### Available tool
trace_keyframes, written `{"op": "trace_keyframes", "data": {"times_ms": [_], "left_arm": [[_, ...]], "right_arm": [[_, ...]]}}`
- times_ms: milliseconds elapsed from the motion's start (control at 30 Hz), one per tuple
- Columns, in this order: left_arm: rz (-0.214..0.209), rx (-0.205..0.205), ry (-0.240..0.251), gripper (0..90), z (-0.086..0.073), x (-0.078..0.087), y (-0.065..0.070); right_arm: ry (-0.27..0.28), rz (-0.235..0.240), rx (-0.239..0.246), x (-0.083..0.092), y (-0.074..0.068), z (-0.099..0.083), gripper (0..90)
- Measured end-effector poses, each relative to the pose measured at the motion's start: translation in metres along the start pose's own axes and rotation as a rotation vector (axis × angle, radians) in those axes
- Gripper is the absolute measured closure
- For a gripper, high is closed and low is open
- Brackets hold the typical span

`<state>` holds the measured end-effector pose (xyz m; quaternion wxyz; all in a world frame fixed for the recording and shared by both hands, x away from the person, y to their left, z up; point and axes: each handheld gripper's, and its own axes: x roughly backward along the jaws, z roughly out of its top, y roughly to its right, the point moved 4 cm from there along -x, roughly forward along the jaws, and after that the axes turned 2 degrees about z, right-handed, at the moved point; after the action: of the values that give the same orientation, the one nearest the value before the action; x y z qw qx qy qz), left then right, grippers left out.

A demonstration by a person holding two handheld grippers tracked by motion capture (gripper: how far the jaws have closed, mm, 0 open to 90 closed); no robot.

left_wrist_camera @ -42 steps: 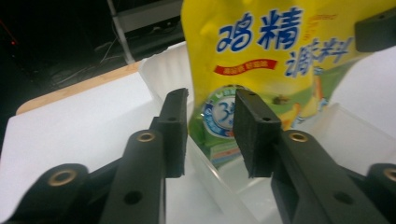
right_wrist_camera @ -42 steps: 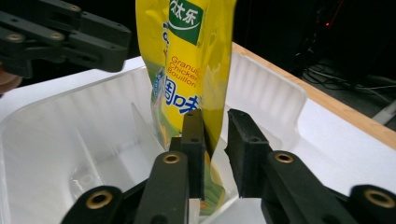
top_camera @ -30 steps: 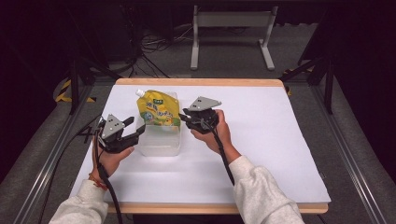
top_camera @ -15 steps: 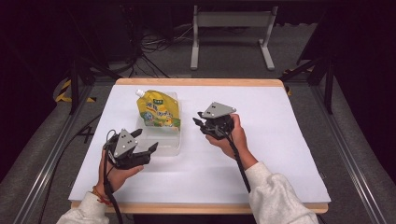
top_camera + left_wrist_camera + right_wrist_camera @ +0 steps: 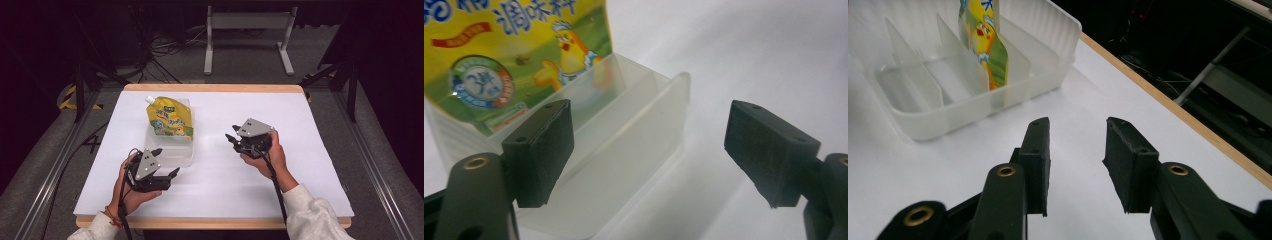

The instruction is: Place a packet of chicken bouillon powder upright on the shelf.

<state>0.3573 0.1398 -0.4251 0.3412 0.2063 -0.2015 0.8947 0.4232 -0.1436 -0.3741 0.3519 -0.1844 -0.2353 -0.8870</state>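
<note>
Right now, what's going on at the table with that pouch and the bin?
A person works with a hand-held gripper in each hand. The yellow pouch stands in the clear divided bin on the white table. The left hand-held gripper sits just beside the bin's near end, jaws wide apart with nothing between them, having just opened. The right hand-held gripper is off to the bin's side, jaws apart and empty, also just opening.

One yellow spouted pouch stands at the upper left of the table in the high view, inside one clear plastic bin just below it. In the right gripper view, at the upper left of the frame, two thin clear dividers cross that bin. Two grippers are counted, the left gripper at lower left and the right gripper right of centre, over one white table.
</note>
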Motion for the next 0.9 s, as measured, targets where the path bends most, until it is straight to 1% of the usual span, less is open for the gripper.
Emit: {"op": "trace_keyframes", "data": {"times_ms": [33,67,100,133,167,233,300,367,433,533,567,633,700,767,800,833,900], "left_arm": [[0.001,-0.005,0.002,18.8,-0.001,-0.001,0.002],[0.011,-0.014,0.003,16.6,-0.001,0.000,0.004],[0.011,-0.014,0.003,16.4,-0.001,0.000,0.004],[0.011,-0.013,0.011,16.4,0.000,0.001,0.005],[0.002,-0.015,0.017,16.4,0.000,0.002,0.006],[-0.001,-0.019,0.026,15.0,0.001,0.005,0.008],[-0.031,-0.016,0.042,15.0,0.001,0.008,0.012],[-0.041,-0.029,0.035,14.8,0.000,0.008,0.017],[-0.056,-0.036,0.029,14.5,-0.002,0.007,0.021],[-0.082,-0.047,0.011,14.2,-0.005,0.004,0.027],[-0.082,-0.047,0.011,14.0,-0.005,0.004,0.027],[-0.098,-0.058,-0.003,14.0,-0.007,0.002,0.032],[-0.113,-0.061,-0.018,13.9,-0.010,0.000,0.035],[-0.120,-0.077,-0.035,13.9,-0.012,-0.003,0.039],[-0.120,-0.077,-0.035,13.9,-0.012,-0.003,0.039],[-0.123,-0.077,-0.037,13.9,-0.012,-0.004,0.040],[-0.135,-0.082,-0.044,13.8,-0.013,-0.005,0.042]], "right_arm": [[-0.005,-0.005,0.000,0.003,0.001,-0.003,61.5],[-0.010,-0.009,0.001,0.006,0.002,-0.007,60.6],[-0.010,-0.009,0.001,0.006,0.002,-0.007,60.6],[-0.014,-0.009,0.001,0.009,0.002,-0.011,60.7],[-0.026,-0.010,0.009,0.013,0.003,-0.016,60.7],[-0.031,-0.014,0.008,0.019,0.005,-0.023,60.1],[-0.033,-0.026,0.011,0.025,0.006,-0.028,59.0],[-0.033,-0.037,0.020,0.032,0.007,-0.033,58.1],[-0.038,-0.042,0.010,0.037,0.009,-0.038,56.0],[-0.037,-0.046,-0.005,0.043,0.011,-0.047,55.1],[-0.037,-0.046,-0.005,0.043,0.011,-0.047,55.1],[-0.042,-0.047,-0.019,0.049,0.011,-0.056,53.2],[-0.048,-0.052,-0.022,0.054,0.012,-0.064,51.5],[-0.060,-0.064,-0.024,0.058,0.013,-0.072,50.2],[-0.060,-0.064,-0.024,0.058,0.013,-0.072,50.2],[-0.066,-0.070,-0.033,0.063,0.014,-0.081,49.4],[-0.069,-0.077,-0.033,0.065,0.015,-0.084,47.1]]}}
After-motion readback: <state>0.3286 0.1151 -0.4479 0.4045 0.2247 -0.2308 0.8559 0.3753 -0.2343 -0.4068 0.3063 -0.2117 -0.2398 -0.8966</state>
